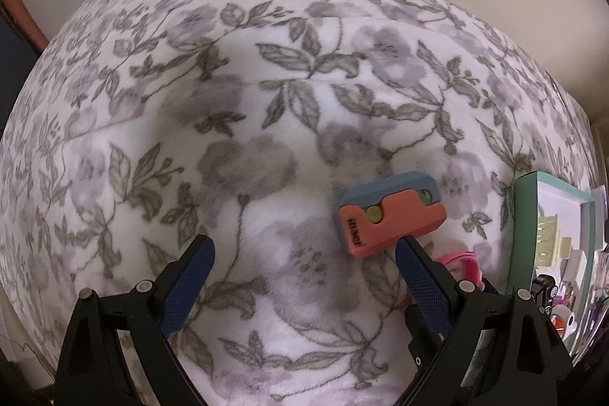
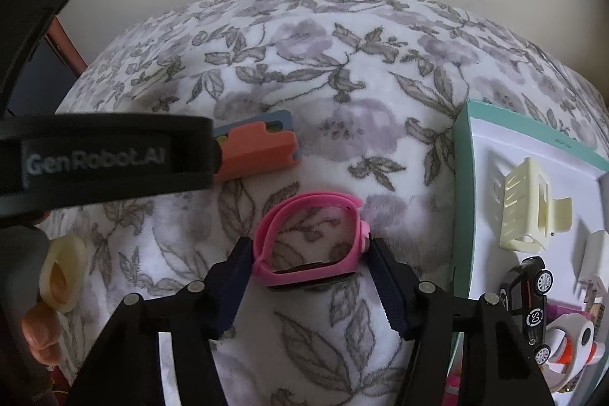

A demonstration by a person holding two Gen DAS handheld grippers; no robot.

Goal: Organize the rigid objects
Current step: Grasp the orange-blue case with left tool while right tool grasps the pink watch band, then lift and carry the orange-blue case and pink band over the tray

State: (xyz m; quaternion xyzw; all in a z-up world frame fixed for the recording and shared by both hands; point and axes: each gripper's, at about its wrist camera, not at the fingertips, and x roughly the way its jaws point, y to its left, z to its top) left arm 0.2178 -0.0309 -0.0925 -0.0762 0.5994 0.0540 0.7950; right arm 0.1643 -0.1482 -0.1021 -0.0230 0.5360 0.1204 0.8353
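A pink watch [image 2: 308, 246] lies on the floral blanket [image 2: 342, 101], its loop between the fingertips of my right gripper [image 2: 310, 253]. The fingers stand wide, one on each side of the band, close to it. A coral and grey-blue block [image 1: 390, 212] lies on the blanket just ahead of the right finger of my left gripper [image 1: 304, 246], which is open and empty. The block also shows in the right wrist view [image 2: 259, 147], partly behind the left gripper's body [image 2: 106, 155]. The watch shows as a pink edge in the left wrist view [image 1: 462, 263].
A teal-rimmed box [image 2: 462, 177] with a white inside stands at the right, holding a cream hair claw [image 2: 529, 212], a black toy car [image 2: 527, 295] and other small items. A hand [image 2: 42, 326] is at the lower left. A wall lies beyond the bed.
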